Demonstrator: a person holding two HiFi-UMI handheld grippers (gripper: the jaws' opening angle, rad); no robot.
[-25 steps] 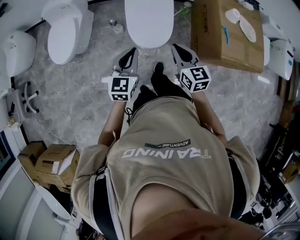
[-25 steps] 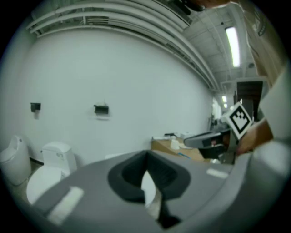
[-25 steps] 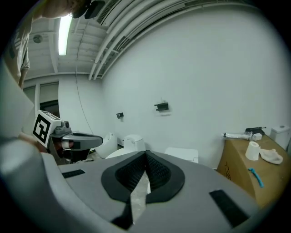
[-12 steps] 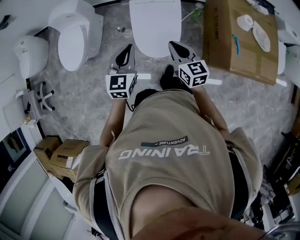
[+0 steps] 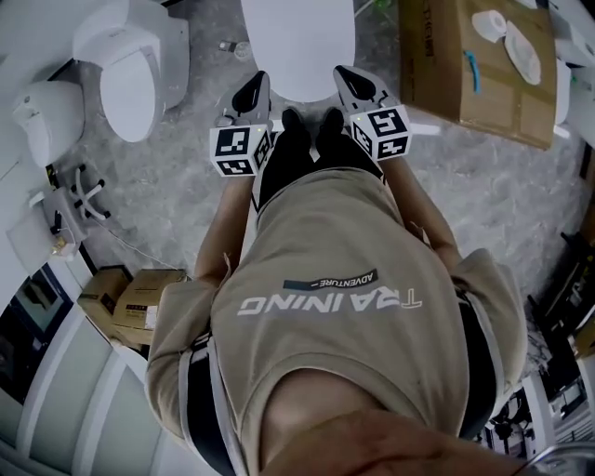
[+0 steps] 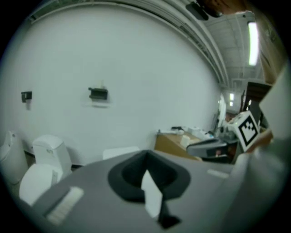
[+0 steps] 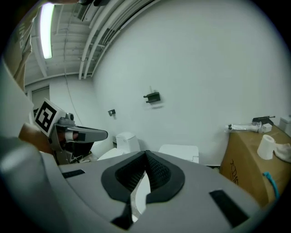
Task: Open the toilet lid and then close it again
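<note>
- Grey stone-look floor (image 5: 177,186) fills most of the head view. You stand on it square to the toilet and close up, which puts both arms within reach of the lid.
- White toilet (image 5: 297,19) lies straight ahead at the top of that view. Its lid (image 5: 299,60) is down flat, so I judge the opening step has not begun.
- Cardboard box (image 5: 465,65) stands just right of the toilet, and a second toilet (image 5: 125,60) sits off to your left. Neither looks to be in the path of the lid's swing.
- Your left gripper (image 5: 253,93) is over the lid's front left edge, its jaws clenched tip to tip on nothing.
- Your right gripper (image 5: 356,86) mirrors it at the front right, jaws likewise pressed together and empty.
- Both gripper views look level over the toilet to the wall (image 7: 204,68), so I take the jaws to be above the lid and apart from it.
- Flanking the front rim like this, either gripper seems placed to drop and hook its closed tips under the lid's lip. Smooth plastic may slip off them, so lift slowly.
</note>
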